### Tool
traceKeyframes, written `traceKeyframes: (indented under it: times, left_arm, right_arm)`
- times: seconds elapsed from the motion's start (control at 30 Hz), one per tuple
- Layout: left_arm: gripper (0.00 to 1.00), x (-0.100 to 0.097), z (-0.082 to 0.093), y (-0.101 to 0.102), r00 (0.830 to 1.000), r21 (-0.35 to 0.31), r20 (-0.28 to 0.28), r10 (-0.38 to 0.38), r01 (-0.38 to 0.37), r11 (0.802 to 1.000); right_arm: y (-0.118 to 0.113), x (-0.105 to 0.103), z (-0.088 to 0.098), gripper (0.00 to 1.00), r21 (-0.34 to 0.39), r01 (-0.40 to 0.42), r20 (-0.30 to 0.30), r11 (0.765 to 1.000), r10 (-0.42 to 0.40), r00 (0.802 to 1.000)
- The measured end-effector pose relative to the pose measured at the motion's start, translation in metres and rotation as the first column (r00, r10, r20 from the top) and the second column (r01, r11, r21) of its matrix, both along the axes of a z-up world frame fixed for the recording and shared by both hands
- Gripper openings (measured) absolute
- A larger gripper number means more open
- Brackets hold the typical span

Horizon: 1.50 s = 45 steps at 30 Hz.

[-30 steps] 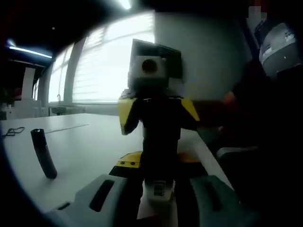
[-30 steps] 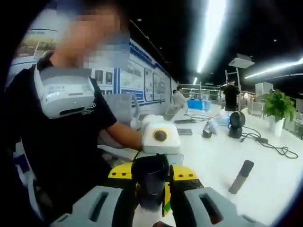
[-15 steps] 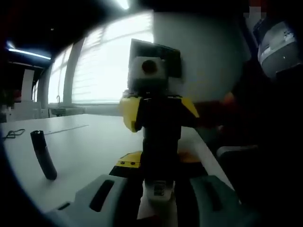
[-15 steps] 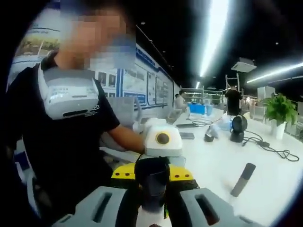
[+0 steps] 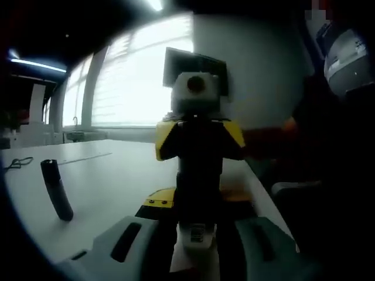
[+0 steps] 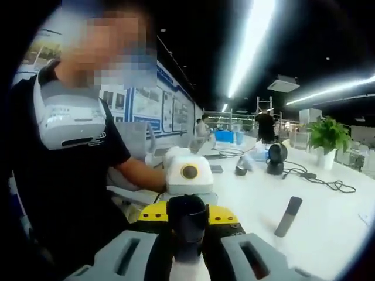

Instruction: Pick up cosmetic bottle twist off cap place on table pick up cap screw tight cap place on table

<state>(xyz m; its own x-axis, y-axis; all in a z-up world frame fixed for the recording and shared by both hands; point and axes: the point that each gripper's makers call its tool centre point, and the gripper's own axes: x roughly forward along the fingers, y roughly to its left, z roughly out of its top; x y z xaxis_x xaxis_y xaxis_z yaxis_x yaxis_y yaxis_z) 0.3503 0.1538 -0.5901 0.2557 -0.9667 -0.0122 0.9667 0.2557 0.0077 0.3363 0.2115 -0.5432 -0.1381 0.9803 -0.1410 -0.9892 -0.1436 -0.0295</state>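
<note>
My left gripper (image 5: pixel 197 243) is shut on the white body of the cosmetic bottle (image 5: pixel 197 233), which stands between its grey jaws. Facing it, the black and yellow right gripper (image 5: pixel 199 193) comes down onto the bottle's top. In the right gripper view, my right gripper (image 6: pixel 187 249) is shut on the bottle's black cap (image 6: pixel 187 218). Behind the cap sits the left gripper's yellow body. I cannot tell whether the cap is tight or loose on the bottle.
A dark tube (image 5: pixel 57 190) stands upright on the white table (image 5: pixel 111 181), and is seen again as the tube (image 6: pixel 288 216) right of the grippers. The person holding the grippers sits close by. Cables, small devices and a plant (image 6: pixel 322 136) lie farther off.
The right gripper has rolled a little around the cap and shifted slightly right in the left gripper view. Both grips hold as before. The right gripper view has swung a little.
</note>
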Motion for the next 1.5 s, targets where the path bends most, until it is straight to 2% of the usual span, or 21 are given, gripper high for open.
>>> traceKeyframes:
  times: [0.4,0.67,0.77,1.0,1.07,1.1,1.23,1.33,1.5]
  left_arm:
    - [0.15,-0.003,0.0,-0.001,1.0,0.006,0.015,-0.009,0.009,1.0]
    - [0.15,-0.001,-0.002,0.0,1.0,0.014,0.014,-0.001,0.001,1.0]
    - [0.15,0.003,-0.003,0.0,0.999,0.021,0.023,0.023,-0.024,0.999]
    - [0.14,0.006,-0.002,0.0,0.999,0.022,0.013,0.033,-0.033,0.999]
    - [0.14,0.007,-0.002,0.0,0.999,0.023,0.016,0.044,-0.044,0.999]
    - [0.14,0.008,-0.002,0.0,0.999,0.024,0.017,0.045,-0.045,0.999]
    - [0.14,0.009,-0.002,0.001,0.999,0.023,0.013,0.048,-0.048,0.999]
    - [0.14,0.008,-0.003,0.001,0.999,0.023,0.013,0.044,-0.044,0.999]
    - [0.14,0.005,-0.003,0.0,0.999,0.022,0.015,0.032,-0.032,0.999]
  right_arm:
    - [-0.001,-0.001,0.0,0.14,0.019,0.174,0.012,0.985,-0.174,0.985]
    - [-0.003,0.005,0.0,0.14,0.008,0.289,0.016,0.957,-0.289,0.957]
    - [-0.007,0.011,-0.001,0.14,0.02,0.336,-0.008,0.942,-0.336,0.942]
    - [-0.008,0.012,-0.001,0.14,0.037,0.372,-0.012,0.928,-0.372,0.928]
    - [-0.008,0.014,-0.001,0.14,0.031,0.404,0.004,0.914,-0.404,0.915]
    - [-0.007,0.014,-0.001,0.14,0.032,0.405,-0.001,0.914,-0.405,0.914]
    - [-0.009,0.017,0.0,0.14,0.042,0.484,-0.016,0.874,-0.484,0.875]
    - [-0.009,0.016,0.0,0.14,0.045,0.512,-0.012,0.858,-0.512,0.859]
    - [-0.01,0.015,0.001,0.15,0.057,0.491,-0.014,0.869,-0.491,0.871]
